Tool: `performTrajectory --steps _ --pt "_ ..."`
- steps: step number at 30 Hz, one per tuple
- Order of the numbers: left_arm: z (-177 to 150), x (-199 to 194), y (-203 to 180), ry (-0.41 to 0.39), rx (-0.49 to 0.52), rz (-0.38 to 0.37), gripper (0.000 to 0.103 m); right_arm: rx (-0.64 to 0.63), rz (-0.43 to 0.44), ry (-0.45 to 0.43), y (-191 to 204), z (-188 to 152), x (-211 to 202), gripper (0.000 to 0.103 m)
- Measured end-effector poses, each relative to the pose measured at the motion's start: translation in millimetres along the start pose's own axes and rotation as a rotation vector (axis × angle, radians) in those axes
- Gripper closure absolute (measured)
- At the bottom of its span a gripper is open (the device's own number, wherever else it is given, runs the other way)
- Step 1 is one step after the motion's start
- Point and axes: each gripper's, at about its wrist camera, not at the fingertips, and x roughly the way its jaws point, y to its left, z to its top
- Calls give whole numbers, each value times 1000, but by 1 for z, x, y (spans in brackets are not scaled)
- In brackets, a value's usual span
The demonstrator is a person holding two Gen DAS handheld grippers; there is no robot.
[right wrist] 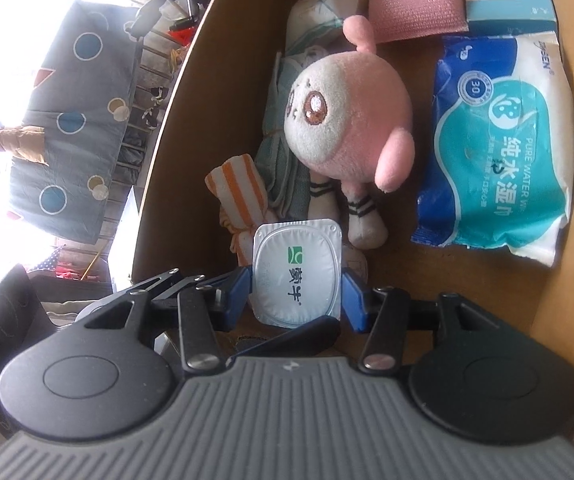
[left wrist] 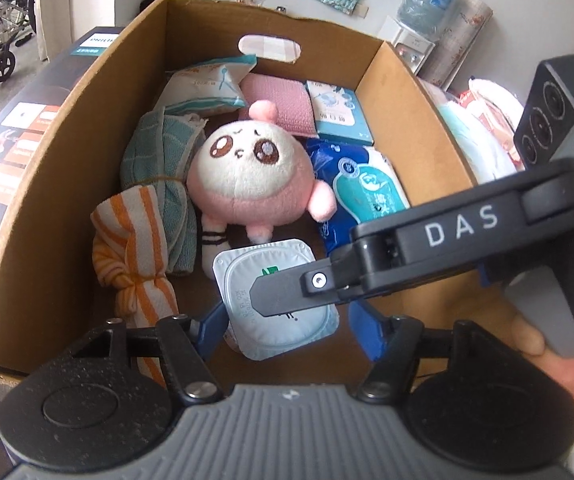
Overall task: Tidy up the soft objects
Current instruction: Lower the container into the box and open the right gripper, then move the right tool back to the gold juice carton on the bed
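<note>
Left claw (left wrist: 287, 330) jaws apart, angled down; right claw (right wrist: 295, 295) gripping, angled down

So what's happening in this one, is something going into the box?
A person holding a claw in each hand is packing a cardboard box. The right claw has its pads on either side of a sealed yogurt cup, holding it low over the near end of the box. The left claw stands open around the same cup without pressing it. A pink plush toy, rolled towels and a wet wipes pack already lie inside.
</note>
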Motion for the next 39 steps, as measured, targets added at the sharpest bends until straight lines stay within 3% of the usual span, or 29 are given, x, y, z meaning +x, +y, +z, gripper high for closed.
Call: performTrajectory --steps 6,12,22,27,32,36,39 --pt "1 -5 2 0 0 41 32 3 6 -6 -1 -1 -3 51" --pt "-1 -26 -8 -94 60 83 26 -36 -4 -70 5 -2 -22 44" --pt "6 -52 -60 -258 198 32 22 -96 13 -326 -3 -25 -116 44" --pt "13 -47 -112 -335 323 -22 20 -85 -59 -499 -30 -43 -180 44" --pt "14 -26 -173 -378 424 -114 20 -57 -204 -680 -73 -70 -239 44" --pt "11 4 -222 -399 491 -154 20 -4 -315 -758 -118 -84 -265 44" --pt "11 31 -253 -407 538 -134 23 52 -368 -778 -159 -87 -275 44"
